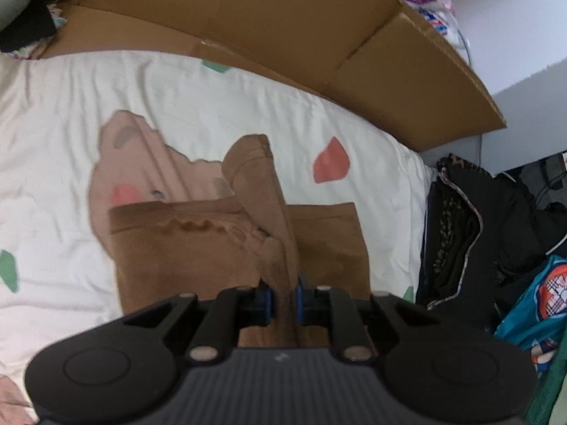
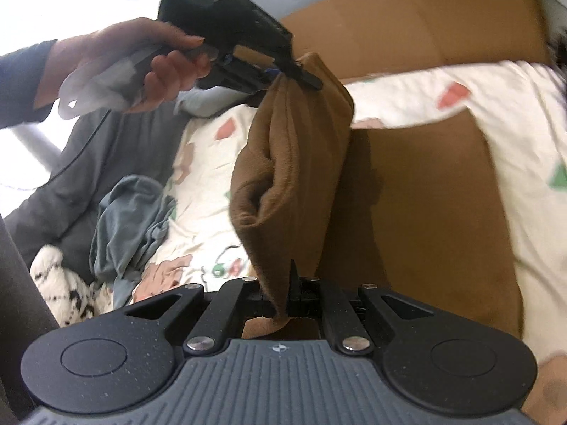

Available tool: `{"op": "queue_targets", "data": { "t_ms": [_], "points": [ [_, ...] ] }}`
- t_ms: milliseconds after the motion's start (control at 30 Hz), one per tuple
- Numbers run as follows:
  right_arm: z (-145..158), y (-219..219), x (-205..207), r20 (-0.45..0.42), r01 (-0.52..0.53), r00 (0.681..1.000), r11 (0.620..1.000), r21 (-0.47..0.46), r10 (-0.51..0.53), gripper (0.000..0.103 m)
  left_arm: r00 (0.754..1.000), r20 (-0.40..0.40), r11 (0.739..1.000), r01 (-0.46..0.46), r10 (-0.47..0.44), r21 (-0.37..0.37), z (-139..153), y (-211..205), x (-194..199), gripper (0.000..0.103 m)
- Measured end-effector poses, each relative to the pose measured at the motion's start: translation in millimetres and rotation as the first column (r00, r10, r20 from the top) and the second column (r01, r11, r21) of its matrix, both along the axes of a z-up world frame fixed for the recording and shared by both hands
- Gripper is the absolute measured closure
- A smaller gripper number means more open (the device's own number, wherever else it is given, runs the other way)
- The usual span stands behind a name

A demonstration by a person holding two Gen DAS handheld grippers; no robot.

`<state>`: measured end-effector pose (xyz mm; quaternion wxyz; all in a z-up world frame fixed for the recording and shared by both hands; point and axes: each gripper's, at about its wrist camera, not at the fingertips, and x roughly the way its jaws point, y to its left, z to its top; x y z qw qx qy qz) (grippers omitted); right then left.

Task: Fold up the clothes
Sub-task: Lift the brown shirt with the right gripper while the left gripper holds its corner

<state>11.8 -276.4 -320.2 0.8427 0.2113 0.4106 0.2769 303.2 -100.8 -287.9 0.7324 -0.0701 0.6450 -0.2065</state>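
I have both claws clamped on the soft brown fabric garment (image 2: 294,163), left gripper (image 1: 283,299) and right gripper (image 2: 288,297), its edge lifted above the patterned white bedsheet (image 1: 212,106) (mid-fold); next I'd lay it flat, edges aligned.

white printed bed sheet (image 1: 198,99) carries brown garment (image 1: 184,258), cardboard (image 1: 283,28), grey-blue cloth (image 2: 131,219).

Two gripper-mounted fisheyes, close over a bed

The left view looks steeply down; the right, flatter, faces the left gripper (image 2: 283,67) at 12 o'clock. Both share the brown garment (image 1: 198,248) and patterned bedsheet (image 1: 53,163).
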Motion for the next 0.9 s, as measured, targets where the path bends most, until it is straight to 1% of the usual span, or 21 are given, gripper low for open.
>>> {"op": "queue_targets", "data": {
  "t_ms": [100, 133, 400, 633, 733, 800, 833, 867, 900],
  "points": [
    [-13.5, -14.1, -6.5, -0.033, 0.049, 0.998, 0.999, 0.013, -0.049, 0.102, 1.000, 0.016, 1.000, 0.010, -0.010, 0.002, -9.1, -16.9, -4.3, 0.090],
    [-17.7, -17.7, -7.9, -0.043, 0.064, 0.997, 0.998, 0.016, -0.064, 0.102, 0.999, 0.034, 1.000, 0.024, -0.024, 0.007, -11.9, -24.1, -6.0, 0.090],
    [-45.2, -36.7, -14.9, -0.104, 0.159, 0.982, 0.987, 0.022, -0.156, 0.102, 1.000, 0.020, 0.999, 0.016, -0.017, 0.039, -41.2, -56.1, -9.5, 0.090],
    [-65.6, -46.0, -25.2, -0.153, 0.253, 0.957, 0.967, 0.035, -0.245, 0.102, 1.000, 0.008, 0.999, 0.013, -0.013, 0.036, -67.0, -72.0, -14.4, 0.090],
    [-70.6, -47.3, -27.0, -0.177, 0.265, 0.950, 0.964, 0.021, -0.257, 0.101, 1.000, 0.011, 0.999, 0.027, -0.028, 0.039, -75.9, -80.9, -18.8, 0.090],
    [-68.6, -48.2, -24.8, -0.184, 0.268, 0.946, 0.963, -0.007, -0.265, 0.096, 0.999, 0.013, 0.998, 0.035, -0.036, 0.047, -80.0, -85.1, -19.7, 0.090],
    [-66.1, -48.3, -23.0, -0.176, 0.268, 0.947, 0.963, -0.019, -0.267, 0.091, 0.999, 0.012, 0.998, 0.034, -0.035, 0.049, -81.0, -85.6, -19.7, 0.090],
    [-63.6, -49.6, -21.4, -0.163, 0.272, 0.948, 0.962, -0.022, -0.272, 0.078, 0.999, 0.011, 0.998, 0.032, -0.033, 0.050, -82.0, -86.0, -19.6, 0.090],
    [-62.6, -52.1, -20.2, -0.158, 0.289, 0.945, 0.957, -0.017, -0.288, 0.061, 0.999, 0.009, 0.998, 0.031, -0.031, 0.052, -82.9, -86.5, -19.6, 0.090]
  ]
}}
